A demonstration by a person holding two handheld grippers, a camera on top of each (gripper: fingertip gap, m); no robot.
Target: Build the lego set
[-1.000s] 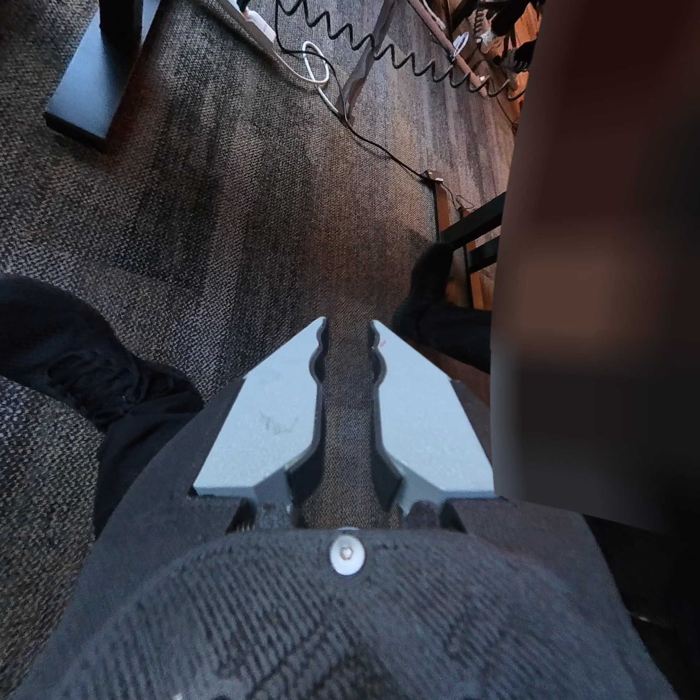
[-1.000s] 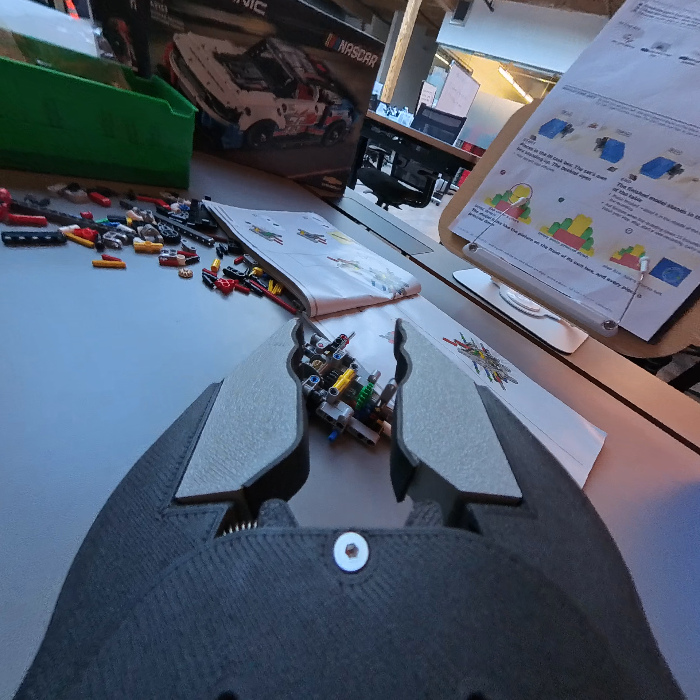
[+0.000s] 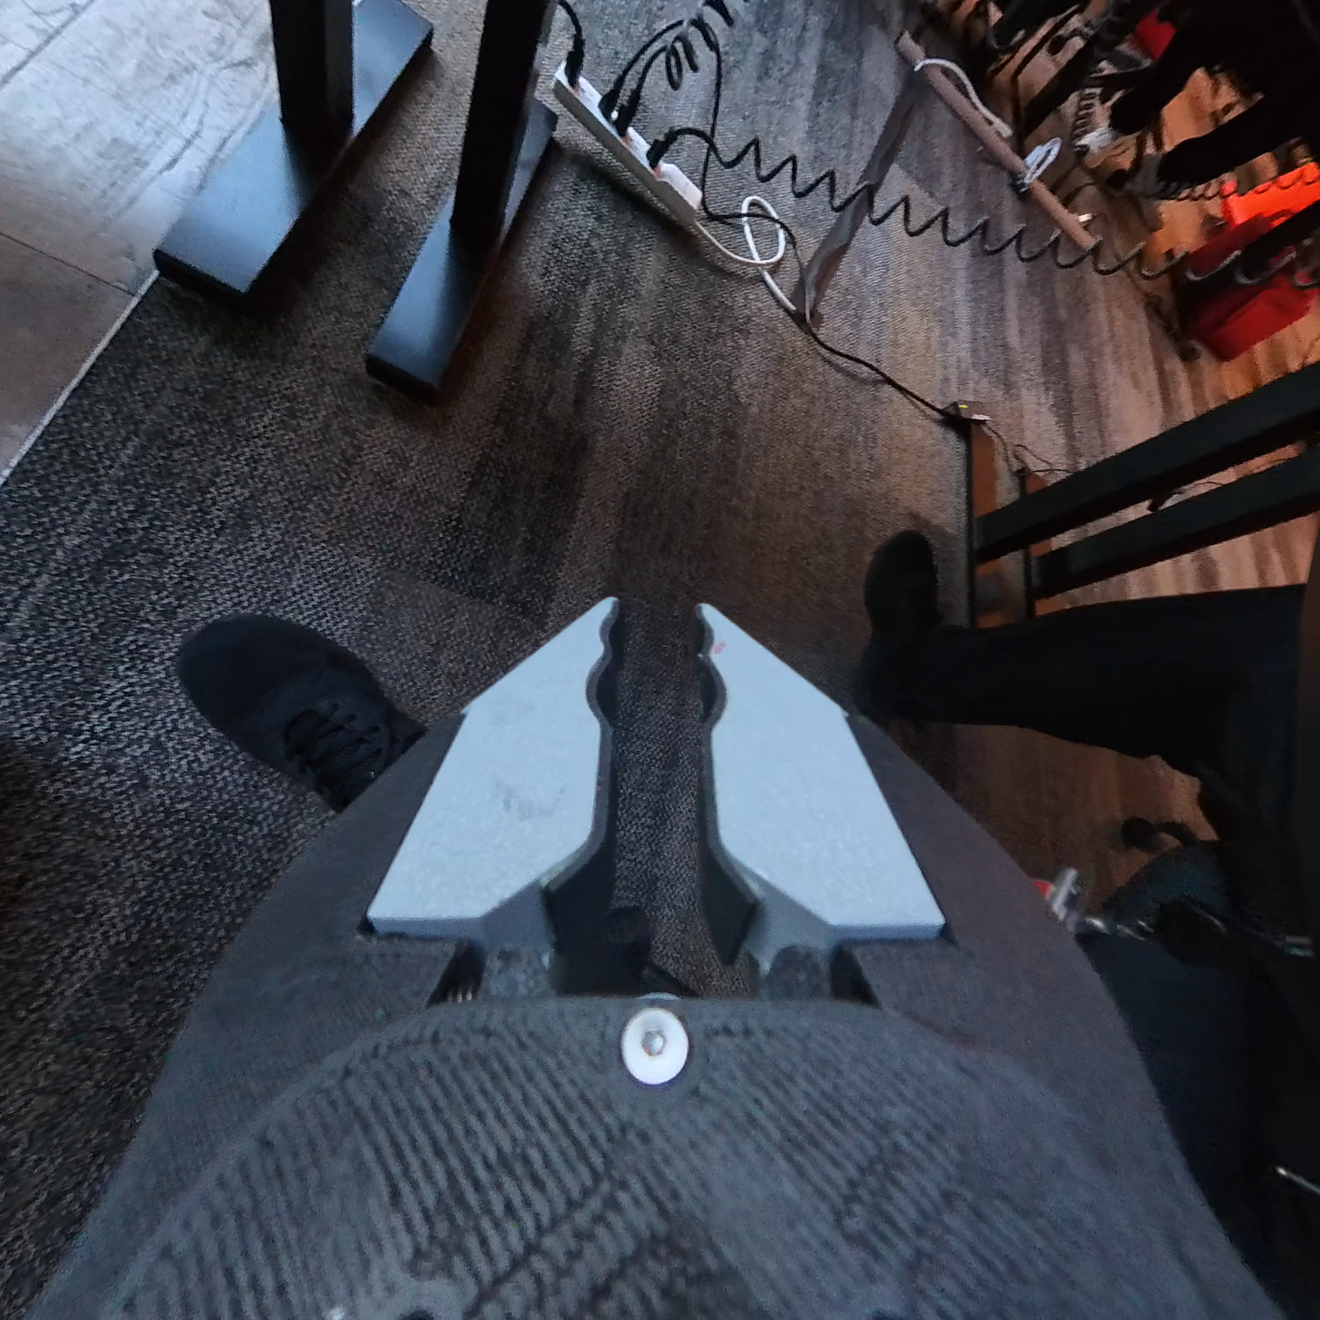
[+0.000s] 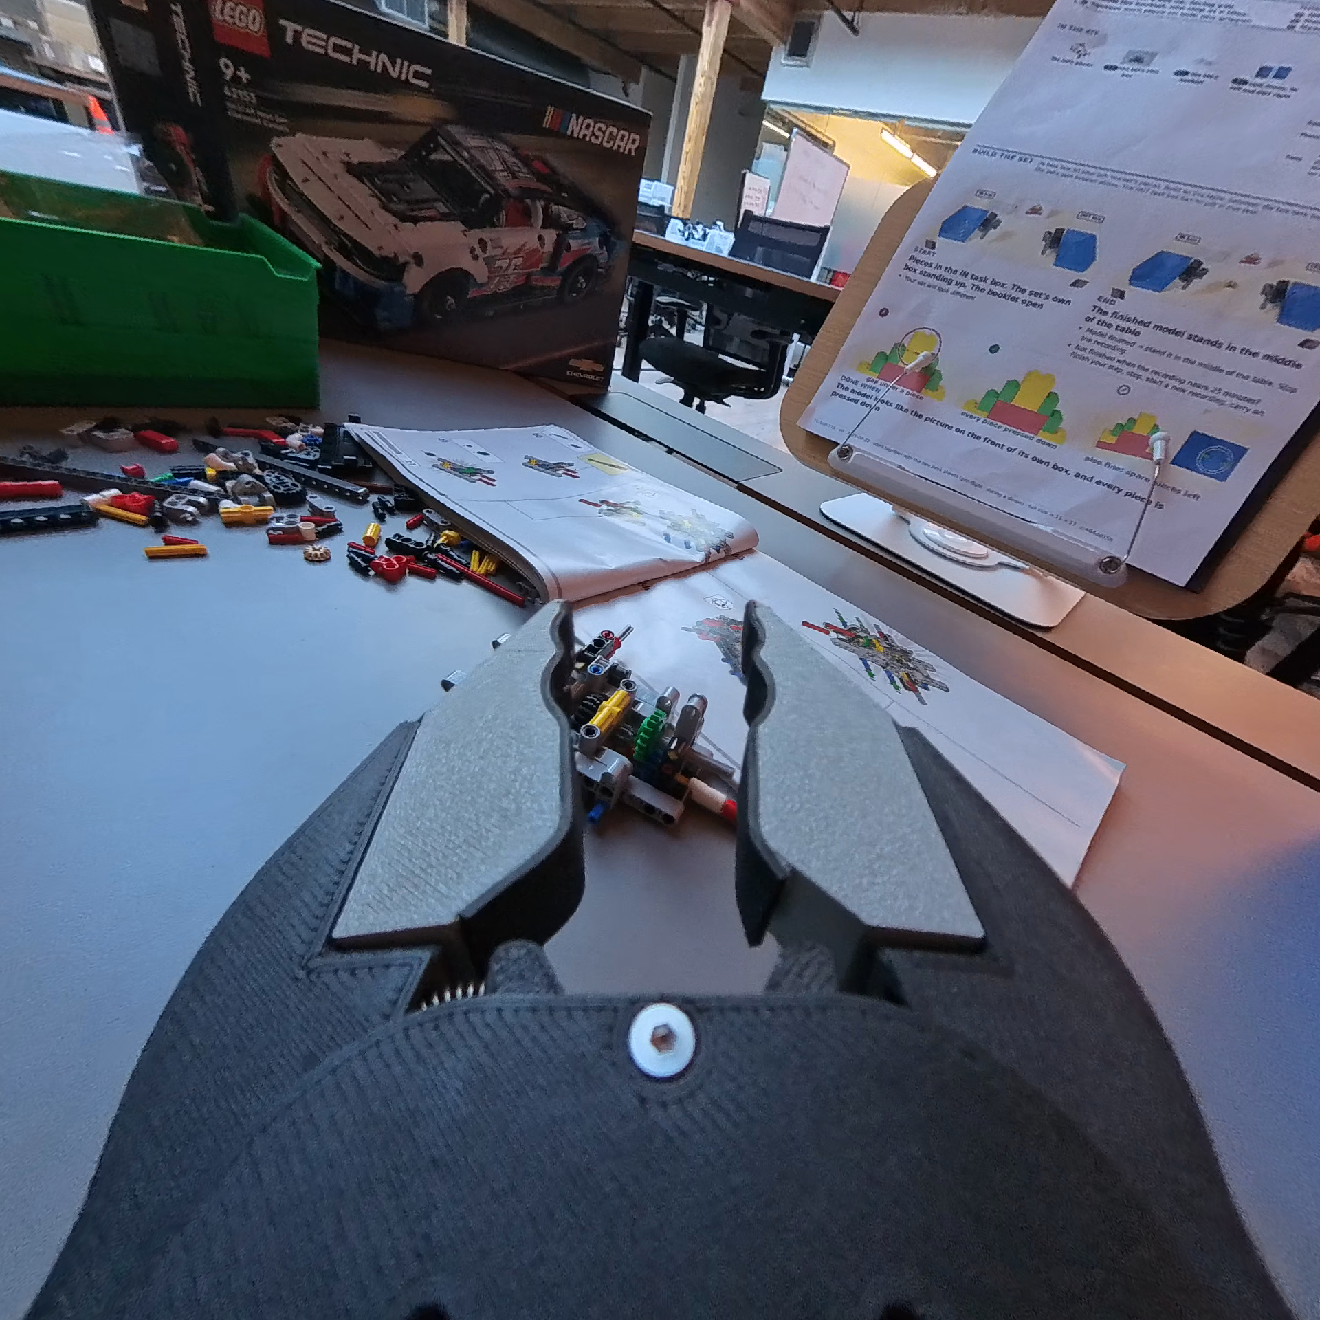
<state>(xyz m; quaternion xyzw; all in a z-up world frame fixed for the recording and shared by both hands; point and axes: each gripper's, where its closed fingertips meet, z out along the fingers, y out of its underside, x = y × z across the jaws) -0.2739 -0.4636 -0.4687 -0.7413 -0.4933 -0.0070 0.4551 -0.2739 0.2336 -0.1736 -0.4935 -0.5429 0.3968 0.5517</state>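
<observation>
My right gripper [image 4: 653,621] is open, low over the grey table [image 4: 214,714]. A small multicoloured brick assembly [image 4: 636,736] with a green gear and a yellow piece lies on the table between its fingers. It sits close against the left finger [image 4: 500,728], with a gap to the right finger [image 4: 821,750]. My left gripper [image 3: 657,614] points down at the grey carpet [image 3: 500,464], away from the table. Its jaws stand a narrow way apart with only carpet showing between them.
An open instruction booklet [image 4: 557,500], several loose small pieces [image 4: 214,500], a green bin [image 4: 143,314] and the set's box [image 4: 443,200] lie beyond. A printed sheet on a stand [image 4: 1107,286] is at right. On the floor are black shoes [image 3: 286,700], desk feet [image 3: 286,178] and a power strip [image 3: 628,150]. The tips of one gripper are about 75 cm away from the tips of the other.
The left gripper has swung so that more floor, desk feet and both shoes show. The right gripper shifted slightly right over the assembly, which stayed on the table. Both jaws kept their gaps.
</observation>
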